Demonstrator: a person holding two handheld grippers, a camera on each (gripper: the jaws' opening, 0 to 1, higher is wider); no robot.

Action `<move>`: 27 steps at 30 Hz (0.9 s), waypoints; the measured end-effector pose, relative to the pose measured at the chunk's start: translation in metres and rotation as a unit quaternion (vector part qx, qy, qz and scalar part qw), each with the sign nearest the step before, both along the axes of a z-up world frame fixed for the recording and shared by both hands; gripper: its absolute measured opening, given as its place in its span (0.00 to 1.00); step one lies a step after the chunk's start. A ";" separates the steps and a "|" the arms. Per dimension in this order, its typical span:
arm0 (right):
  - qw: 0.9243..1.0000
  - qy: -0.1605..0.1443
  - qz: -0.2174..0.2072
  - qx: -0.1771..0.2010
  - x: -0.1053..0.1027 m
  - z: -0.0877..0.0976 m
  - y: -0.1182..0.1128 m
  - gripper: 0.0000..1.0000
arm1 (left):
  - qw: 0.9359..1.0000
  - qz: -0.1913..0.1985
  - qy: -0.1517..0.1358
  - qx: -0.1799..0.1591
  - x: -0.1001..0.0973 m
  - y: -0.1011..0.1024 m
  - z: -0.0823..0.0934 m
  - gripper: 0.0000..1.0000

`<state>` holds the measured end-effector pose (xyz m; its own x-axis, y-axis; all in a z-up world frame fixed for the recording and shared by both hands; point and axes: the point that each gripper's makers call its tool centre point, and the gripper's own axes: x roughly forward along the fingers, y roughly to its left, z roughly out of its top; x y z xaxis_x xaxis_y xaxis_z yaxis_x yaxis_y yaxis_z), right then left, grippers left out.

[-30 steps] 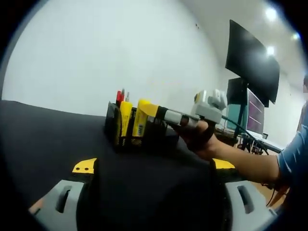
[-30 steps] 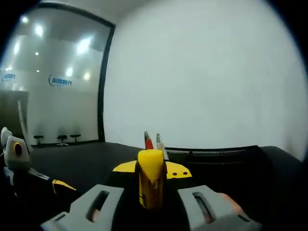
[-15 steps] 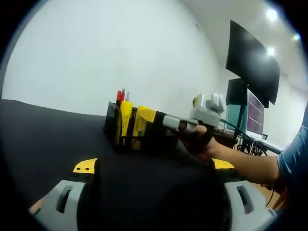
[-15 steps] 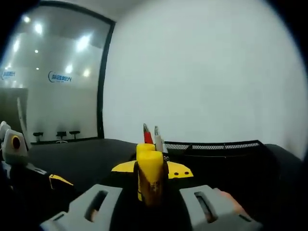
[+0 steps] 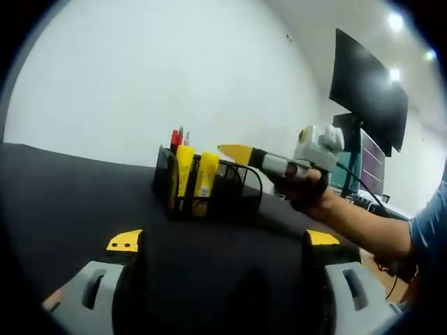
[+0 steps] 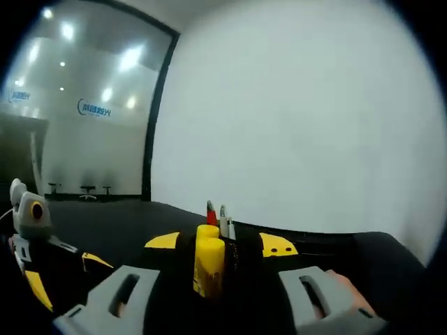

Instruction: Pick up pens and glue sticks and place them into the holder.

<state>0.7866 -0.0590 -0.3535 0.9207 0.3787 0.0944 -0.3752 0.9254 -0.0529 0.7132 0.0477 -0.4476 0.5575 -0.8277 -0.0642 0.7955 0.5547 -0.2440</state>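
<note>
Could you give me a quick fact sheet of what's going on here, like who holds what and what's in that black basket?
surface: black table
holder: black mesh holder on the table
in holder: two yellow glue sticks, red pen, light-tipped pen beside it
right gripper: open, holding nothing, above the holder
left gripper: open, holding nothing, low over the table
background: white wall, dark monitor

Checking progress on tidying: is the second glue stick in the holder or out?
In. Two yellow glue sticks stand upright in the black mesh holder.
</note>
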 end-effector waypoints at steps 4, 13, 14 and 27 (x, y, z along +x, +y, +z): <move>1.000 -0.011 0.005 -0.005 -0.016 0.012 -0.011 0.62 | 1.000 0.006 -0.007 -0.004 -0.001 0.001 0.003 0.93; 1.000 -0.019 -0.003 -0.001 -0.058 0.026 -0.044 0.86 | 1.000 0.009 -0.014 0.018 0.000 -0.003 -0.001 0.96; 1.000 -0.020 -0.005 0.003 -0.061 0.027 -0.047 0.89 | 1.000 0.009 -0.014 0.021 0.000 -0.004 -0.001 0.96; 0.998 -0.013 -0.033 0.046 -0.102 0.004 -0.088 0.93 | 0.998 0.046 -0.027 0.043 -0.002 0.025 0.012 0.96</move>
<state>0.6846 -0.1468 -0.3500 0.9399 0.3065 0.1504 -0.3136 0.9492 0.0253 0.7108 0.0725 -0.4358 0.6351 -0.7657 -0.1013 0.7511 0.6429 -0.1502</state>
